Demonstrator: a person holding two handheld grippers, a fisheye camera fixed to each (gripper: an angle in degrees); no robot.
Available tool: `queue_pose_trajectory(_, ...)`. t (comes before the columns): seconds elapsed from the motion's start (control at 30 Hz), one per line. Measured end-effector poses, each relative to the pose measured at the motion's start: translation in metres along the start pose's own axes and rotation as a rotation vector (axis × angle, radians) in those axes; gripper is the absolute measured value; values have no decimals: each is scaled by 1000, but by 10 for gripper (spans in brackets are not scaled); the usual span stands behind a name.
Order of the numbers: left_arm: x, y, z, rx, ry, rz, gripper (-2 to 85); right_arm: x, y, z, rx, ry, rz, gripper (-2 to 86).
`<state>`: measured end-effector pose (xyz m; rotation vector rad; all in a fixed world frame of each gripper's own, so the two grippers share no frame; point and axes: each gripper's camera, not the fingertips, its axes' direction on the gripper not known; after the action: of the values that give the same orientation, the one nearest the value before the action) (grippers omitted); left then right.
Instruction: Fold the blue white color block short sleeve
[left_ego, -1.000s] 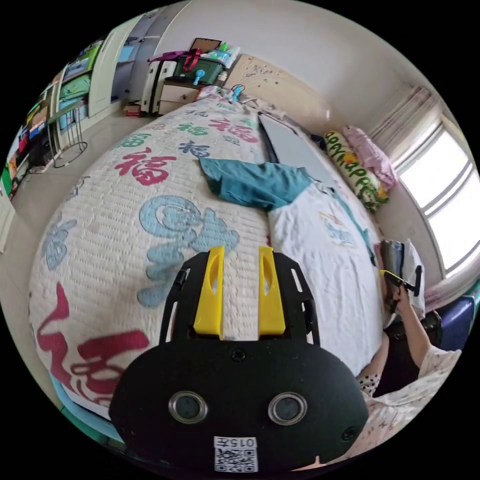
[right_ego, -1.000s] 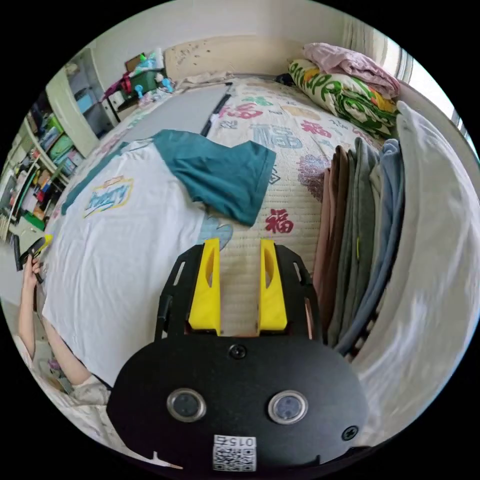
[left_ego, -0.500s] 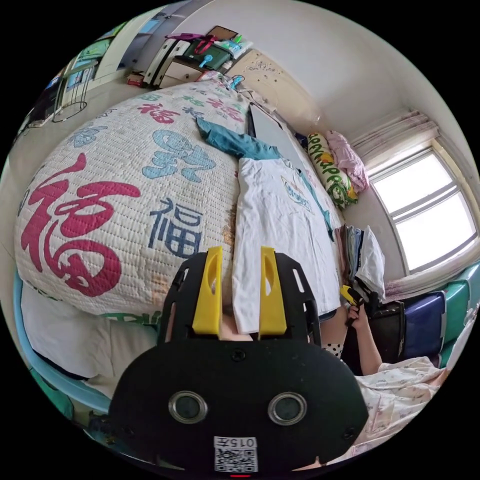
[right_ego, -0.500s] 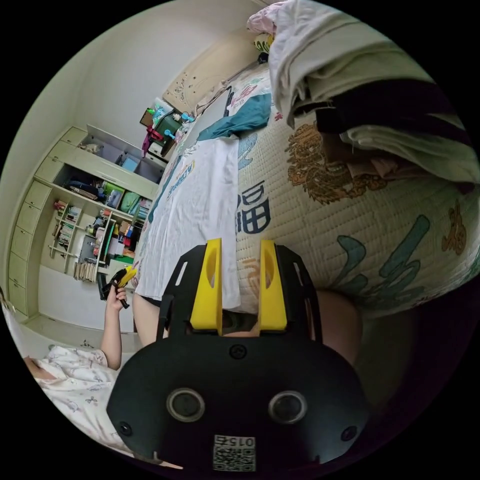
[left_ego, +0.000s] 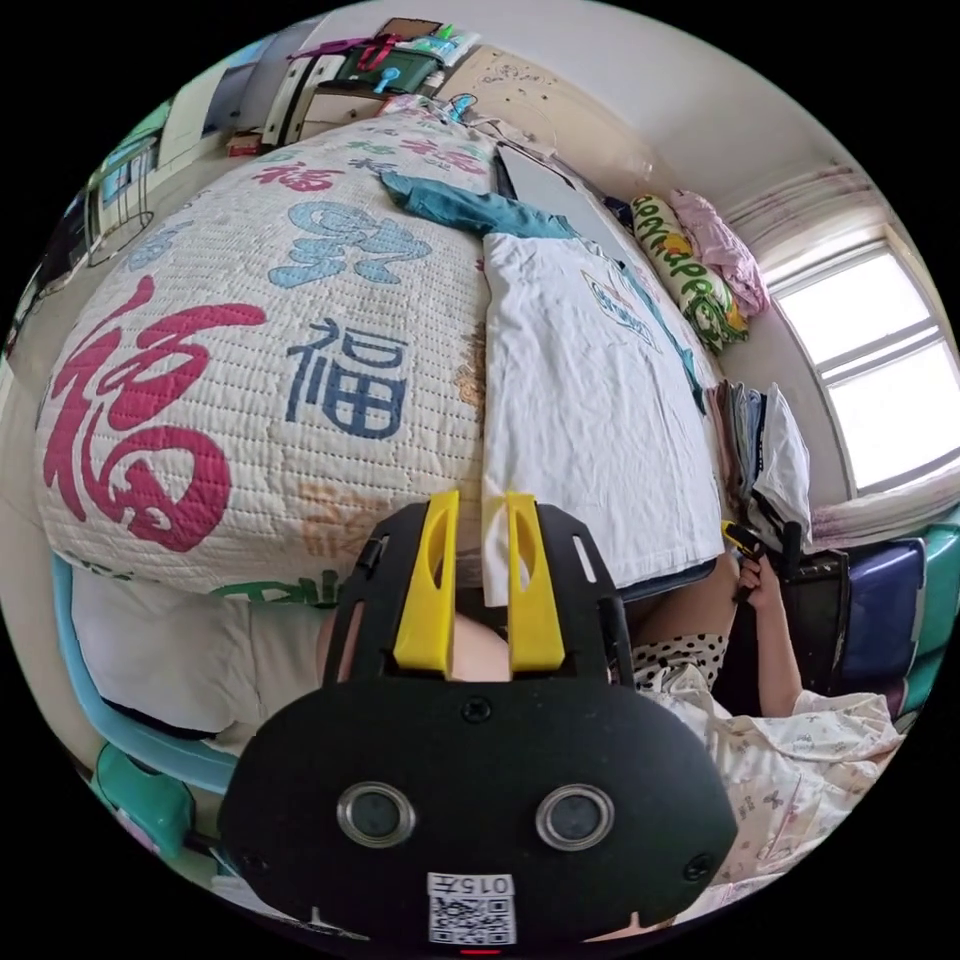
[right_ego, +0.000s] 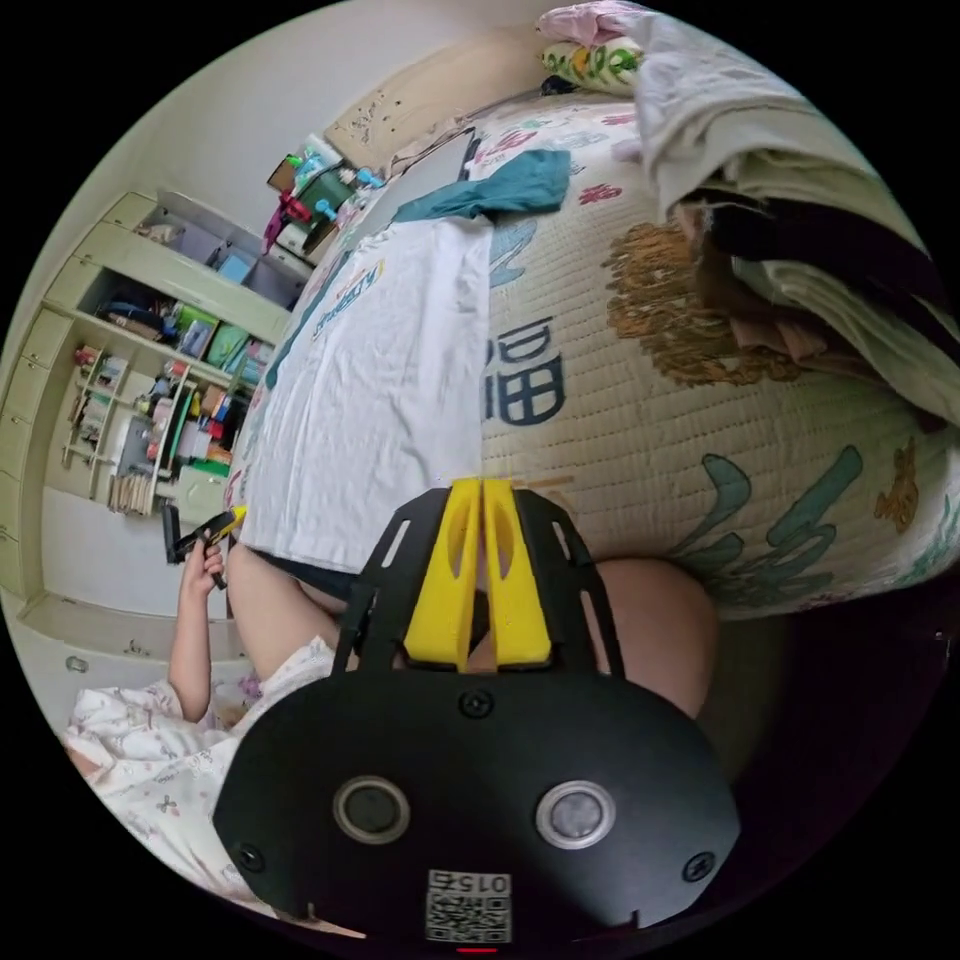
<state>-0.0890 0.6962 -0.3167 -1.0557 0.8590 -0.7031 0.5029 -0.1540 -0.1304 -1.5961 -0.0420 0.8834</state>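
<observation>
**Q:** How are the claws posed?

**A:** You hold both low at the near edge of the bed (left_ego: 250, 330), one at each hem corner of the short sleeve shirt (left_ego: 590, 420). Your left claw (left_ego: 480, 497) points along the shirt's side edge. Its yellow jaws are partly apart, the white corner hangs between them, and a gap shows beside the cloth. Your right claw (right_ego: 480, 485) has its jaws drawn together, and their tips pinch the other hem corner.

**Q:** Where does the shirt lie, and what room is there?

**A:** It lies flat on its back on the quilted bedcover, white body towards you. One teal sleeve (left_ego: 450, 205) is spread at the far end. The hem sits right at the bed's edge, above your knee (right_ego: 650, 620). In the left gripper view, bare quilt stretches wide beside the shirt. On the other side a stack of folded clothes (left_ego: 760, 450) stands near it.

**Q:** Anything hard to make out?

**A:** The black claw housings cover the lower middle of both views. The right claw's tips hide the fabric they pinch. The chest print is too small to make out.
</observation>
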Motion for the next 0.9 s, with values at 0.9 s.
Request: queue_pose_trajectory(0.9, 6, -64, -137, -30, -45, 62, 43, 48, 68, 8, 21, 3, 39, 81)
